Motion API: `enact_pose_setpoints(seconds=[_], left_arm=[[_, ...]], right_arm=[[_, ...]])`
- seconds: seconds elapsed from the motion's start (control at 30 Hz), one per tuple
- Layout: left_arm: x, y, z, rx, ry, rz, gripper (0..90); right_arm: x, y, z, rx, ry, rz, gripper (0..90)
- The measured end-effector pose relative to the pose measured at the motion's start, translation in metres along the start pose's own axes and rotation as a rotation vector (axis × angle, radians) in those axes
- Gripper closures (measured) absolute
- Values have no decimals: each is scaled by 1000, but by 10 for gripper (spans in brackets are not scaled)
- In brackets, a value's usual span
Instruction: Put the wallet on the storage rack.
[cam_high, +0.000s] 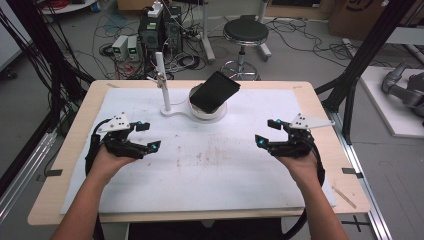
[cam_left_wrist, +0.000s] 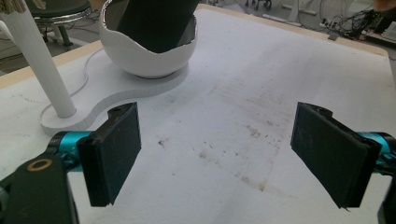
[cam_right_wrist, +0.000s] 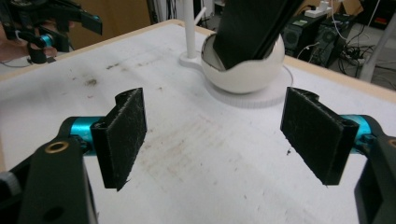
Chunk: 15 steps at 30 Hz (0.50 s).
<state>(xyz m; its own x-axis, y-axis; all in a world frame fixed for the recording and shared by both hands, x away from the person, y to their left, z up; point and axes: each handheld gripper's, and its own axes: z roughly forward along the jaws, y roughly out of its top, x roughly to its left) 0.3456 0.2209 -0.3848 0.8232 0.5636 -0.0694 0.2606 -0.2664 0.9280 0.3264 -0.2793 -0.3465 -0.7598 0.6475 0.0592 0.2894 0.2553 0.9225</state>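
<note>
**Both tools wide and empty, dark slab standing in the white bowl**

High view: the left tool (cam_high: 142, 136) and right tool (cam_high: 269, 132) rest low over the white mat (cam_high: 210, 170) that covers the worktop (cam_high: 320, 107), well apart from each other, each held in a hand. Both stand spread wide with nothing in them. Between them and farther back, a flat black slab (cam_high: 215, 91) leans tilted out of a white bowl (cam_high: 200, 111) on a white base, beside a slim white post (cam_high: 162, 82).

Left gripper view: the 2 black pads (cam_left_wrist: 116, 149) are far apart, bare stained mat between them. The bowl (cam_left_wrist: 140, 58) sits ahead and to the left, its rim jagged like a cracked eggshell, with the slab's lower end (cam_left_wrist: 154, 21) dropped inside it.

Right gripper view: the pads (cam_right_wrist: 123, 133) are again wide and hold nothing. The bowl (cam_right_wrist: 247, 70) lies ahead with the slab (cam_right_wrist: 254, 30) rising from it; the left tool (cam_right_wrist: 51, 23) shows at upper left.

The slab looks thin, stiff, matte and dark, probably light but smooth-faced, so it may slip. Judging from its lean, pinching across the 2 flat faces near the free upper edge seems best, lifting straight out so the bowl, which looks brittle, is not tipped.
</note>
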Motion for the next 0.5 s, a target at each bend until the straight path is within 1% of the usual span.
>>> enact_pose_setpoints(seconds=[0.07, 0.1, 0.13, 0.17, 0.2, 0.23, 0.3, 0.33, 0.5], left_arm=[[0, -1, 1, 4, 1, 6, 162], [0, -2, 2, 5, -1, 9, 162], [0, -3, 4, 9, -5, 12, 162], [0, -3, 4, 9, -5, 12, 160], [-1, -4, 7, 28, -7, 18, 157], [-1, -4, 7, 28, -7, 18, 157], [-2, -4, 8, 28, -14, 19, 157], [-3, -4, 7, 25, -16, 18, 157], [-2, -6, 6, 23, -18, 19, 156]], right_arm=[[-1, -14, 2, -10, 1, 24, 220], [-2, -18, 5, -5, -1, 24, 219], [-2, -22, 7, 8, 0, 35, 216], [-4, -25, 9, 22, 10, 37, 214], [-3, -28, 12, 35, 15, 39, 214], [-3, -30, 14, 49, 13, 35, 214], [-2, -32, 16, 74, 15, 31, 212], [-2, -32, 16, 74, 7, 24, 213], [-2, -32, 13, 59, -2, 34, 210]])
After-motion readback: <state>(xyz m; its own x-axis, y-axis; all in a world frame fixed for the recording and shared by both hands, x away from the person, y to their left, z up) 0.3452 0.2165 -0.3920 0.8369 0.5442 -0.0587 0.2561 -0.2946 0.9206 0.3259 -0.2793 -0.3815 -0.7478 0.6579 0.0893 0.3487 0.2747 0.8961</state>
